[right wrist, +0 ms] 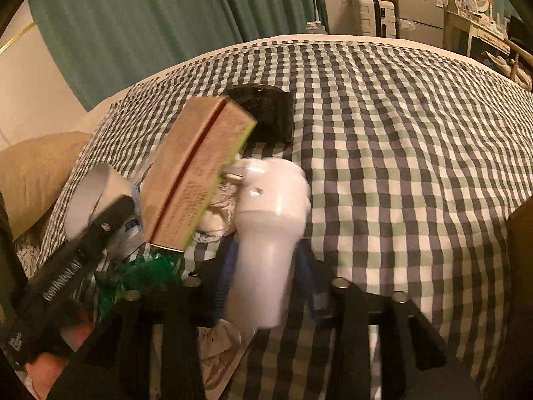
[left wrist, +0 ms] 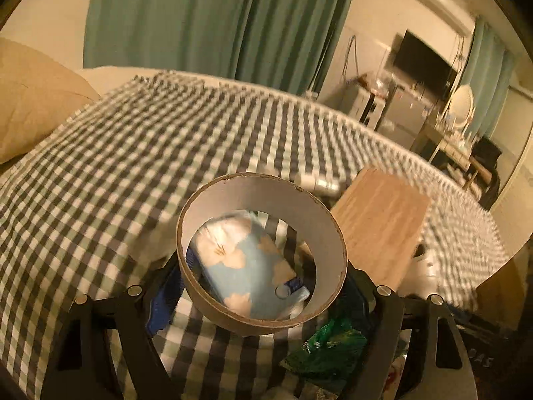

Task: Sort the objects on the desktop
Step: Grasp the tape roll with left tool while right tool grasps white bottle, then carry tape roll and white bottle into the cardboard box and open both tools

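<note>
My left gripper [left wrist: 263, 286] is shut on a cardboard tape ring [left wrist: 260, 253], held above the checked cloth; the ring also shows at the left of the right wrist view [right wrist: 96, 196]. Through the ring I see a blue floral tissue pack [left wrist: 250, 266]. My right gripper [right wrist: 266, 273] is shut on a white plastic bottle [right wrist: 269, 226], its blue pads [right wrist: 226, 266] on either side. A wooden box [right wrist: 196, 170] leans beside the bottle; it also shows in the left wrist view [left wrist: 379, 226].
A checked cloth [right wrist: 399, 153] covers the bed. A green wrapper [left wrist: 329, 350] lies below the ring. A black jar [right wrist: 266, 113] stands behind the box. A beige pillow [left wrist: 33, 100] is at far left. Furniture stands at the back right.
</note>
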Demonstrator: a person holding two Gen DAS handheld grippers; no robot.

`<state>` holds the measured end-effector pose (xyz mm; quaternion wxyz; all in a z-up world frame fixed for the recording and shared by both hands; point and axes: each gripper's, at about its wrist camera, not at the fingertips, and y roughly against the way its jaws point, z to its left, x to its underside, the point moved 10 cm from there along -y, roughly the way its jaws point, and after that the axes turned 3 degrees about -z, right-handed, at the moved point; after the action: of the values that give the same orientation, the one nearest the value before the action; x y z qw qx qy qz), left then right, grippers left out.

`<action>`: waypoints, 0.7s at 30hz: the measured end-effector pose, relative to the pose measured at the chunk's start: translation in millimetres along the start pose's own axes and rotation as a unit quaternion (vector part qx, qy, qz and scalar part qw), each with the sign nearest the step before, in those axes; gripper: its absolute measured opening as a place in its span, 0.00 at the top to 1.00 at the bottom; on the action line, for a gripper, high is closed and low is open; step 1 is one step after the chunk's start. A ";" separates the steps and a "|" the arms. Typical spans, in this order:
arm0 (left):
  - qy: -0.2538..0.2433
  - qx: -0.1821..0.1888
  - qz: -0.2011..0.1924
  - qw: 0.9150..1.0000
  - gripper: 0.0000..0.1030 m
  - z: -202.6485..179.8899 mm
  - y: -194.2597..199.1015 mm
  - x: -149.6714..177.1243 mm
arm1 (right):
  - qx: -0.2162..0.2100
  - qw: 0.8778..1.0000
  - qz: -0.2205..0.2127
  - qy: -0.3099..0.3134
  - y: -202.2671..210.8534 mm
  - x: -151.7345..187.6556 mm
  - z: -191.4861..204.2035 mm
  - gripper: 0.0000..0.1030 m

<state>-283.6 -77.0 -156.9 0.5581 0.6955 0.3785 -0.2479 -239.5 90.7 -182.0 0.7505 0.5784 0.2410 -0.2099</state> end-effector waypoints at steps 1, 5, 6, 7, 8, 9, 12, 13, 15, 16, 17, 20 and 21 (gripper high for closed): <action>0.001 0.004 -0.004 1.000 0.19 0.3 3.3 -2.5 | 0.004 1.000 0.001 0.005 1.9 0.8 0.7 0.68; -0.002 0.010 -0.015 1.000 0.19 -0.8 19.1 -3.9 | -0.008 1.000 0.004 -0.005 15.0 7.5 1.2 0.68; -0.005 0.009 -0.015 1.000 0.19 -1.5 23.0 -3.0 | -0.009 1.000 0.003 -0.007 19.3 8.0 1.1 0.69; -0.011 0.008 -0.016 1.000 0.19 -3.2 26.9 -2.2 | -0.009 1.000 0.001 -0.006 24.6 8.5 0.8 0.69; -0.019 0.004 -0.016 1.000 0.19 -6.1 31.2 -1.4 | -0.010 1.000 -0.001 -0.005 29.1 8.3 2.5 0.69; -0.027 0.006 -0.013 1.000 0.19 -11.0 34.9 -0.1 | -0.012 1.000 -0.003 -0.005 34.4 8.6 3.8 0.69; -0.058 0.007 -0.010 0.998 0.19 -26.4 45.4 3.3 | -0.015 1.000 -0.005 0.003 50.5 12.4 8.3 0.69; -0.070 0.006 -0.010 0.997 0.19 -31.5 49.6 5.0 | -0.014 1.000 -0.004 0.007 55.7 15.6 9.6 0.69; -0.083 0.002 -0.013 0.996 0.19 -40.1 60.6 7.7 | -0.013 1.000 0.002 0.009 63.3 21.1 11.3 0.69; -0.082 0.005 -0.014 0.997 0.19 -44.5 67.9 9.3 | -0.017 1.000 0.001 0.004 69.7 25.2 11.7 0.69; -0.080 0.007 -0.015 0.997 0.19 -47.8 74.5 11.0 | -0.020 1.000 0.000 0.002 74.7 27.6 12.4 0.69; -0.066 0.008 -0.013 0.998 0.19 -54.4 95.0 18.2 | -0.021 1.000 -0.008 0.002 92.2 28.6 13.7 0.69; -0.060 0.009 -0.013 0.998 0.19 -56.4 102.0 20.5 | -0.025 1.000 -0.014 0.003 101.7 28.1 15.0 0.69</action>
<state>-193.9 -26.8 -98.3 0.5704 0.6794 0.3512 -0.2995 -155.1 99.8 -117.7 0.7609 0.5568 0.2566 -0.2127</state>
